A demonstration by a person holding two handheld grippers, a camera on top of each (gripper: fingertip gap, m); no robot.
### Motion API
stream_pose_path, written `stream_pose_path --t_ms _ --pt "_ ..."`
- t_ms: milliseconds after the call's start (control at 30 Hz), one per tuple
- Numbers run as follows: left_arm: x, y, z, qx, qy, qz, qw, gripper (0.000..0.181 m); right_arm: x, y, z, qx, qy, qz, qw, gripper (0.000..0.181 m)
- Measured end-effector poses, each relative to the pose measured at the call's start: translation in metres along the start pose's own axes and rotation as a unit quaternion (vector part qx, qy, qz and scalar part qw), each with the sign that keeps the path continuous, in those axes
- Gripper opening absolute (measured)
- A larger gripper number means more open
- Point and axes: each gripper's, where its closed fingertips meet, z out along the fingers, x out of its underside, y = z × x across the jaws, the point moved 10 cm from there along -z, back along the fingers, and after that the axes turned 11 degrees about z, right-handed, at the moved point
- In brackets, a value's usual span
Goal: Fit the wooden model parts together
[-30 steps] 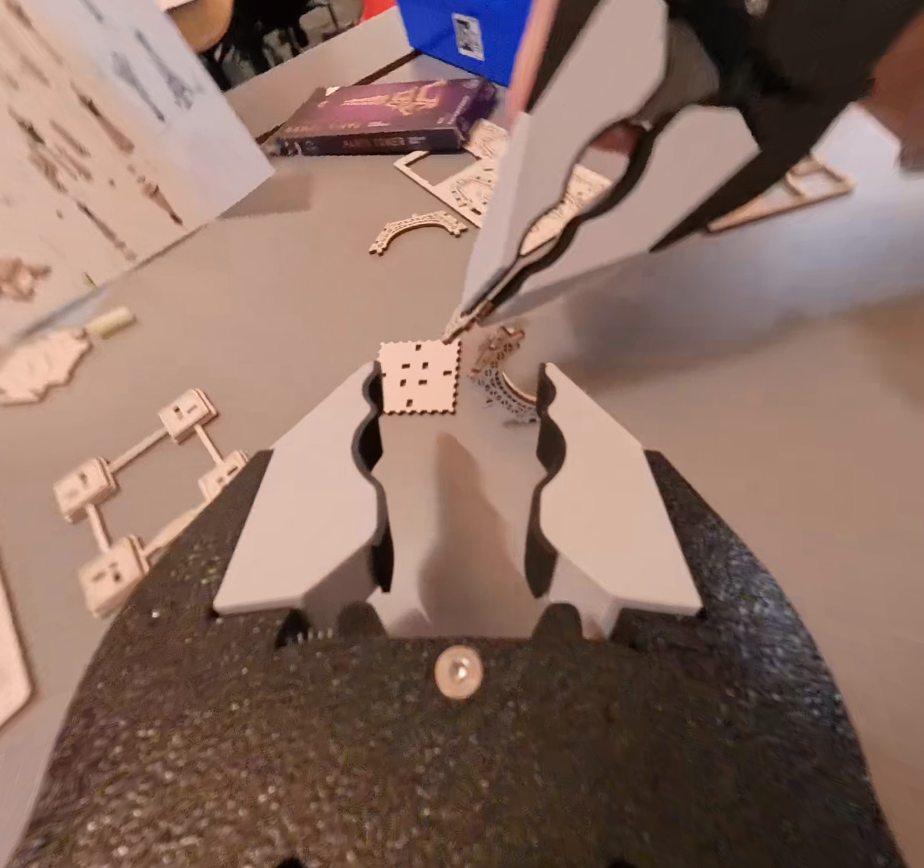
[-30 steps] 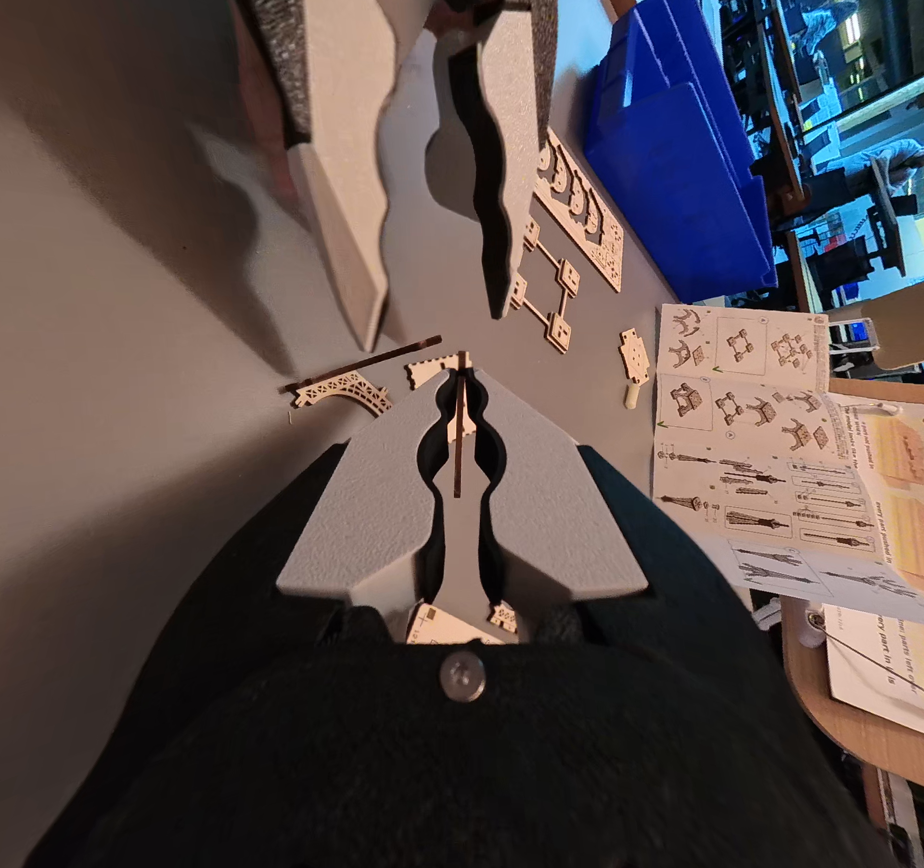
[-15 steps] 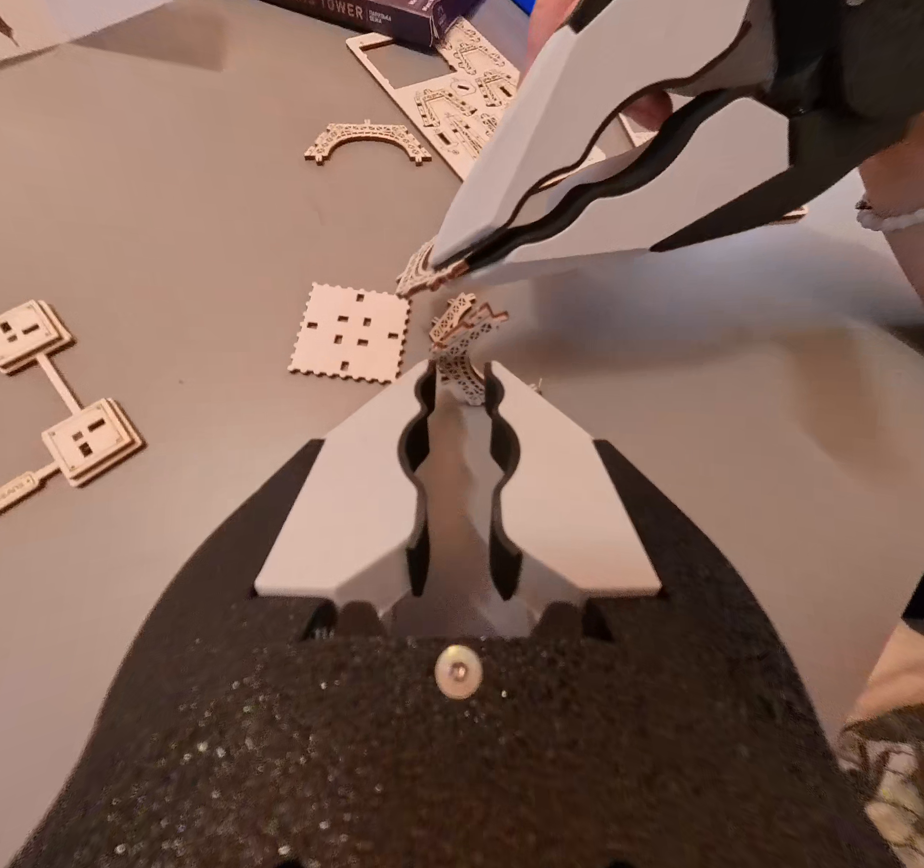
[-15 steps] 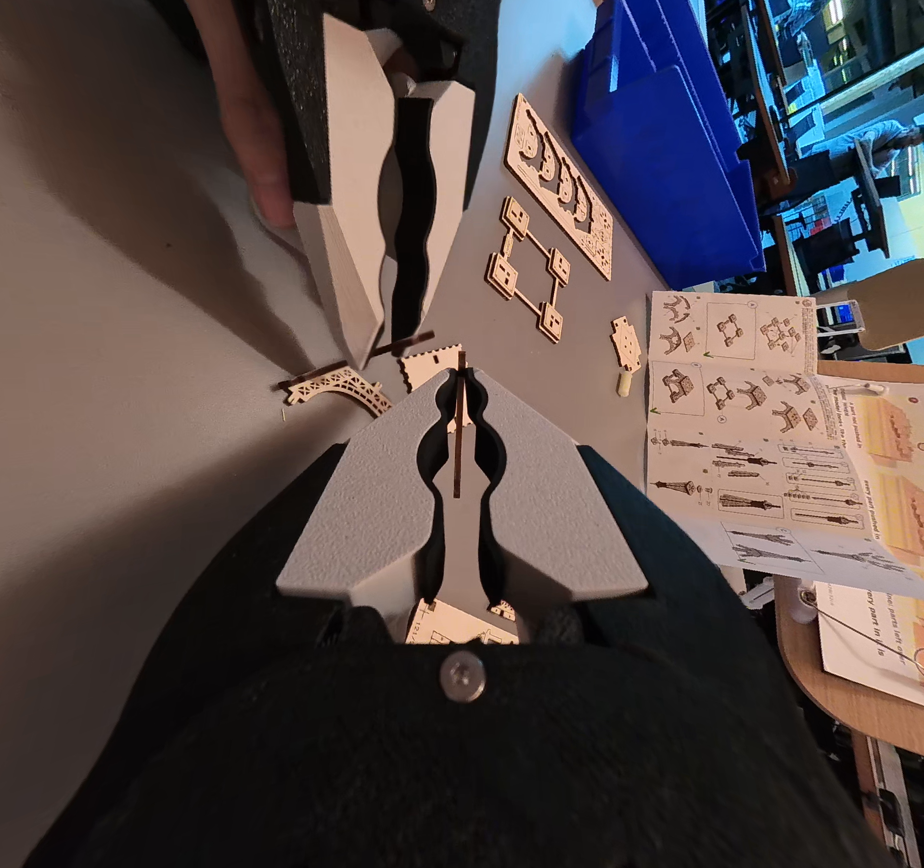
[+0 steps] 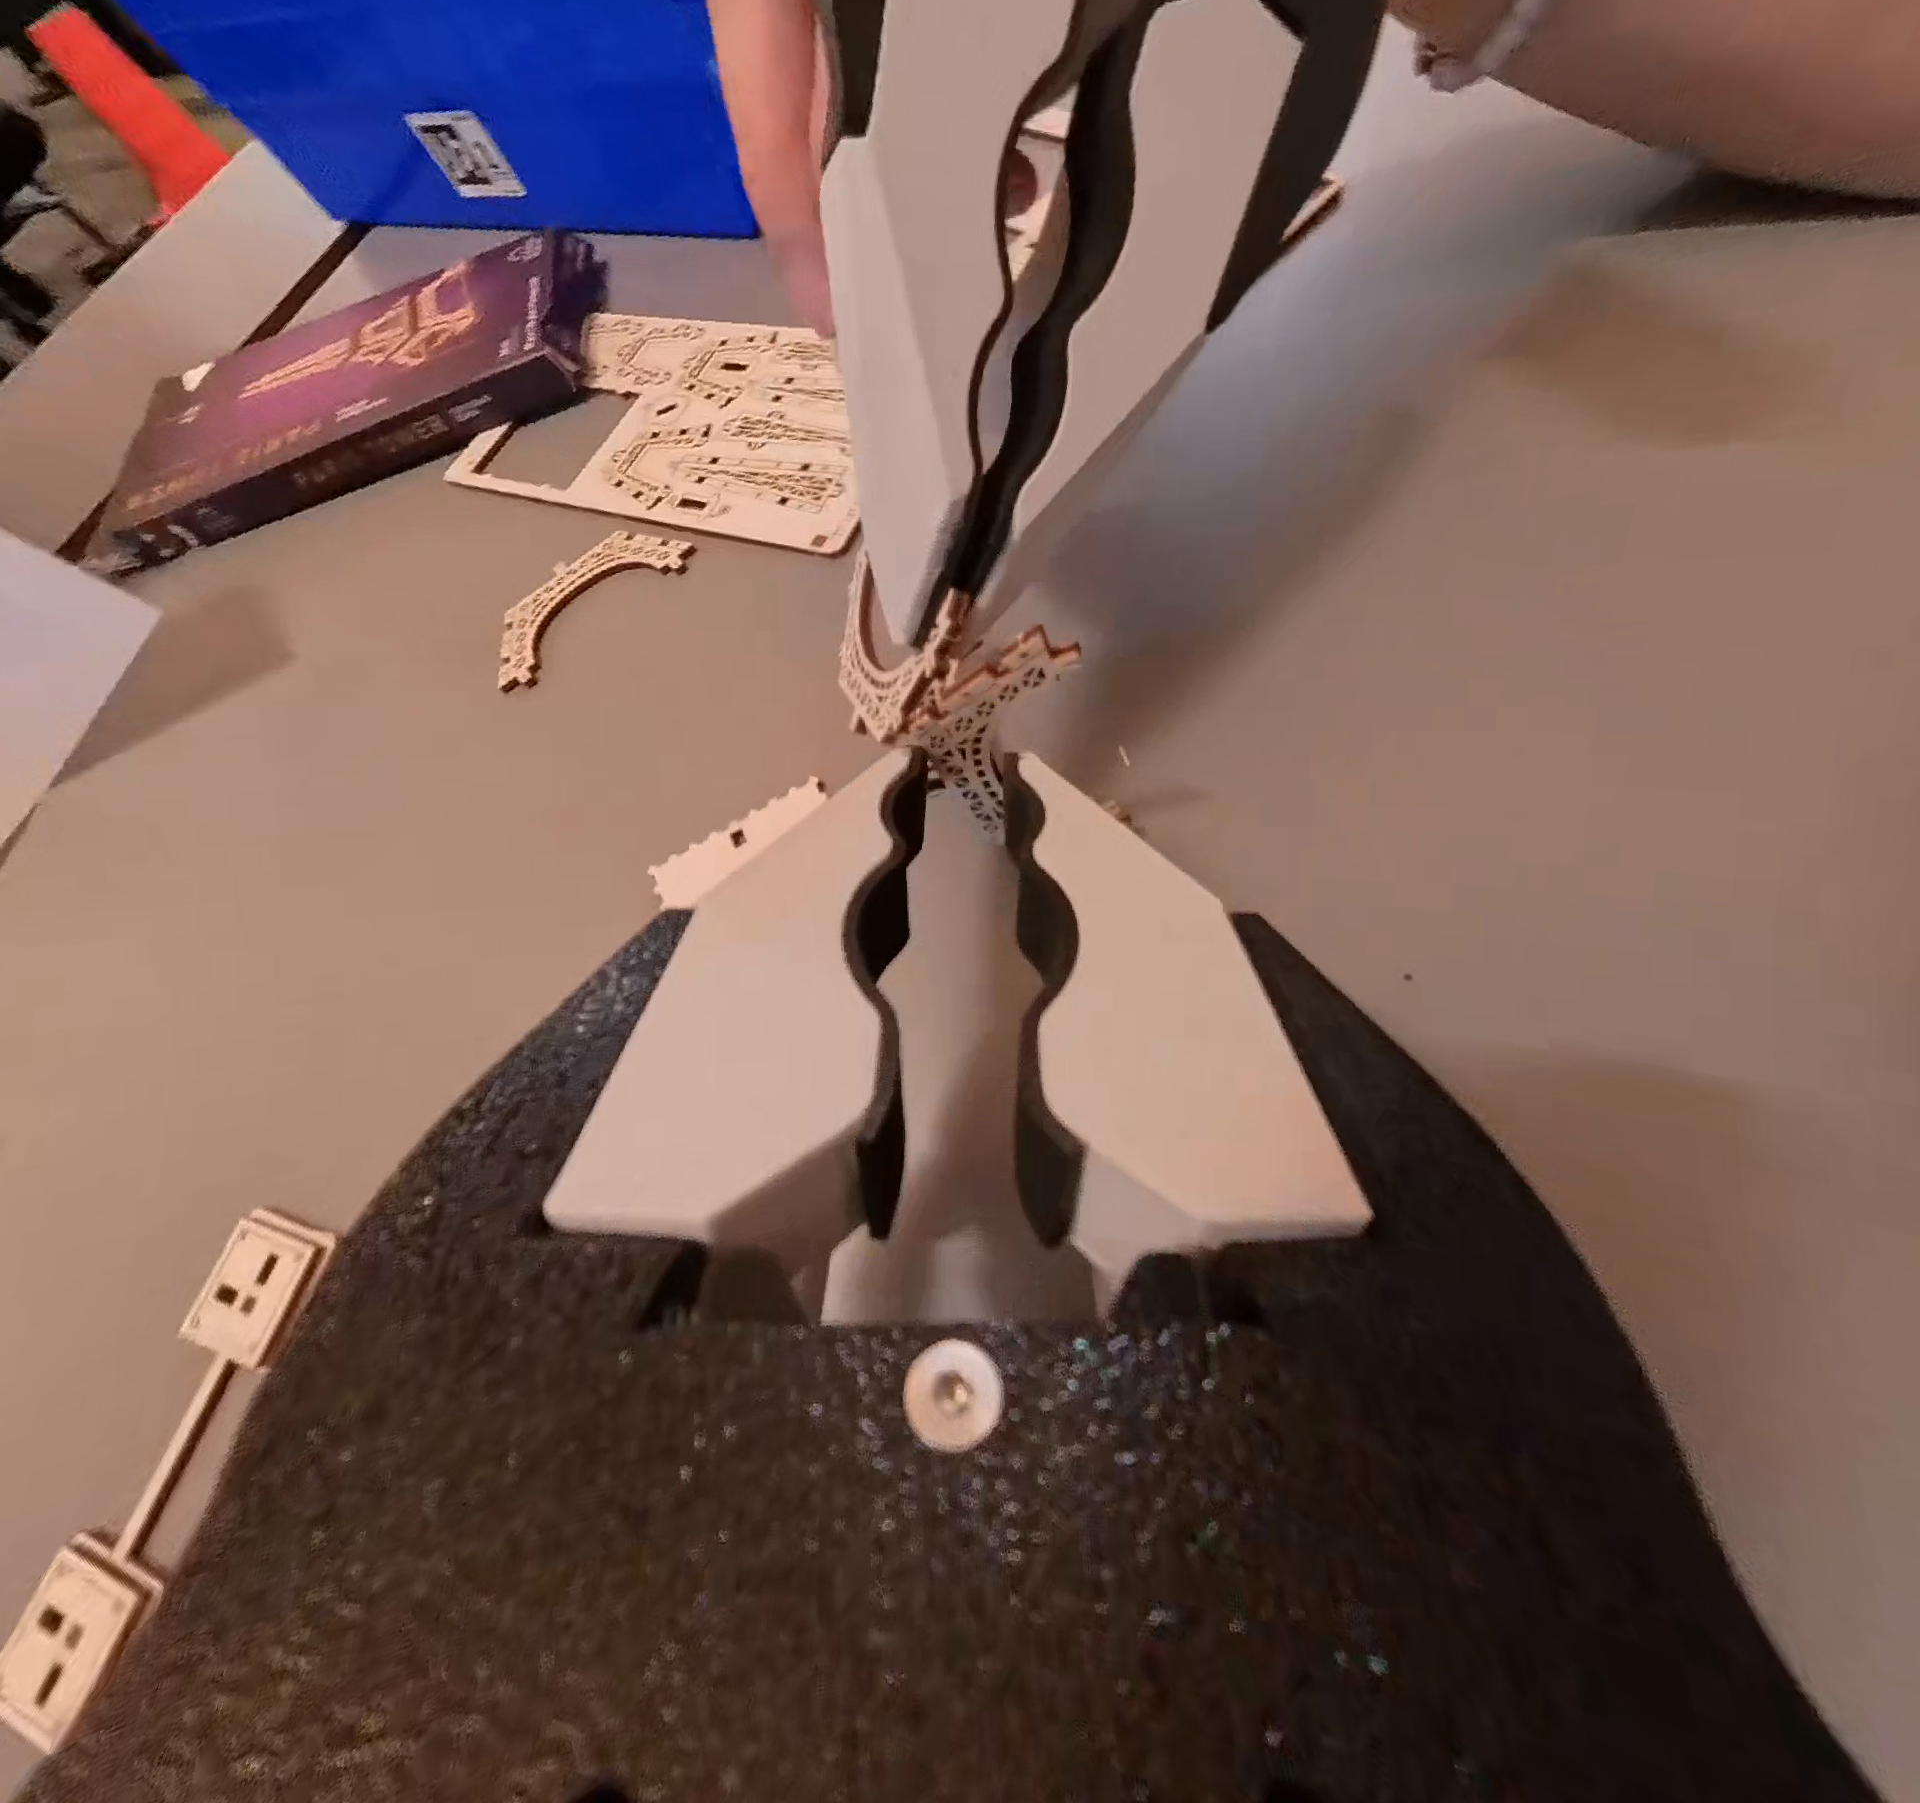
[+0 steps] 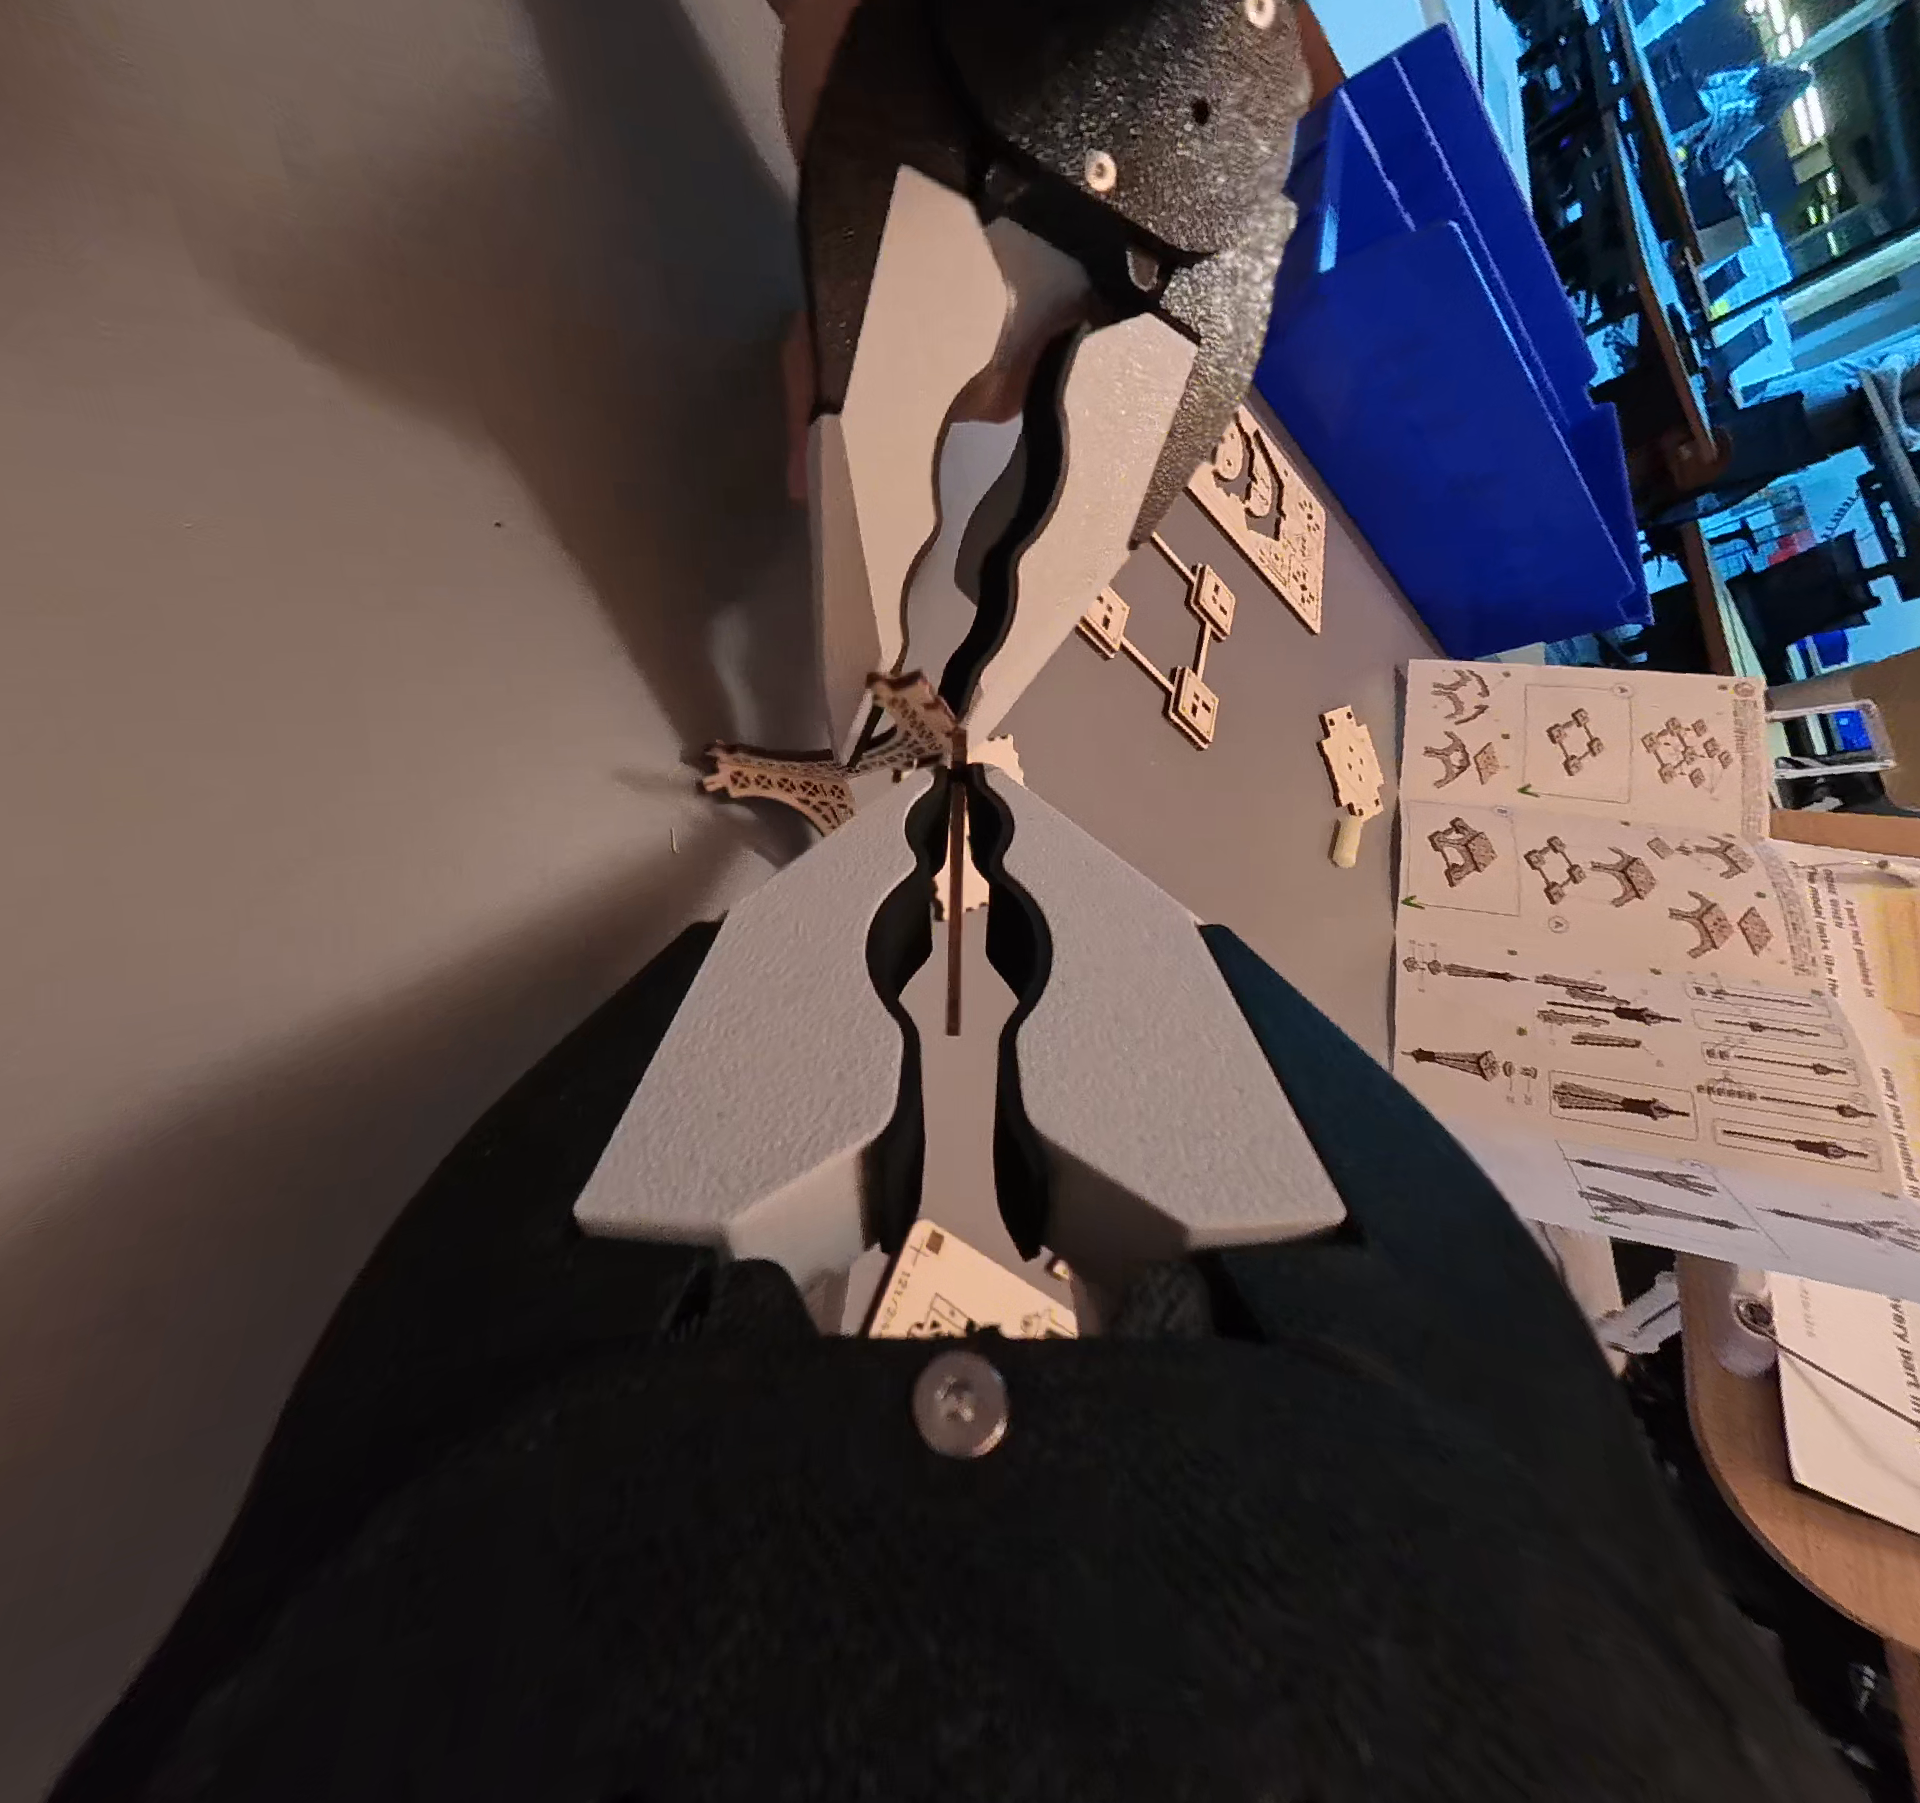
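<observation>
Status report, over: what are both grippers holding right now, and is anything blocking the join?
Left gripper shut on one lattice arch. Right gripper shut on second arch piece, edge-on. Arches meet at their tops above the table; nothing between them.

From the left wrist view we look along our left gripper point(image 5: 961, 766) low over the grey table point(image 5: 1455, 714), facing the blue bin point(image 5: 416, 60) at the far edge. Our right wrist view is rolled sideways, close behind the right gripper point(image 6: 954, 782), facing the instruction sheet point(image 6: 1621, 922). Both views sit very near the lattice arch pieces point(image 5: 935, 693) and each shows the opposite gripper.
</observation>
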Motion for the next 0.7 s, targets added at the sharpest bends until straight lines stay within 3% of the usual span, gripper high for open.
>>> stream_pose_path --t_ms 233,700 --pt "0.0009 0.0048 -0.0013 -0.026 0.040 -0.012 0.999 0.014 -0.0033 -0.0012 -0.0004 0.026 0.022 -0.018 0.999 0.000" --pt "0.0040 0.0046 0.0045 -0.046 0.045 -0.051 0.997 0.016 -0.0059 0.0002 0.0067 0.051 0.045 -0.053 0.996 0.000"
